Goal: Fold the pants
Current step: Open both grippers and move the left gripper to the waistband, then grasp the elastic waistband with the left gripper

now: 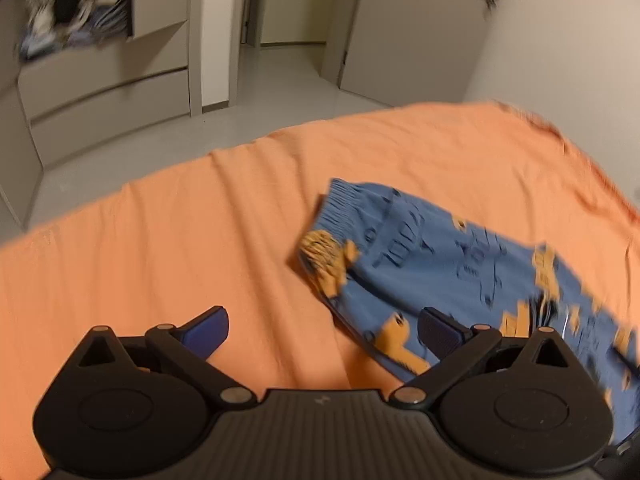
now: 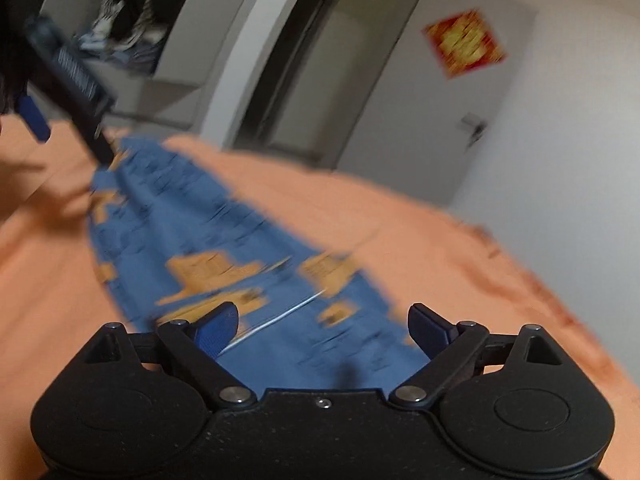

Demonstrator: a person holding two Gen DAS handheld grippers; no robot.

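Overhead, left hand-held gripper [image 1: 324, 330] tilted down, spread wide, pants [image 1: 440, 256] beside

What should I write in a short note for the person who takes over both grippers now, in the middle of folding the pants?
Left gripper: open, holds nothing, over the orange bedsheet beside the pants' waistband end.
Right gripper: open, holds nothing, above the other end of the pants.
Blue patterned pants: flat on the sheet as one long narrow strip; elastic waistband toward the far side in the left view.
Done: the pants appear already folded lengthwise, though blur makes this uncertain.
Left: probably fold the strip across its length, then smooth it.
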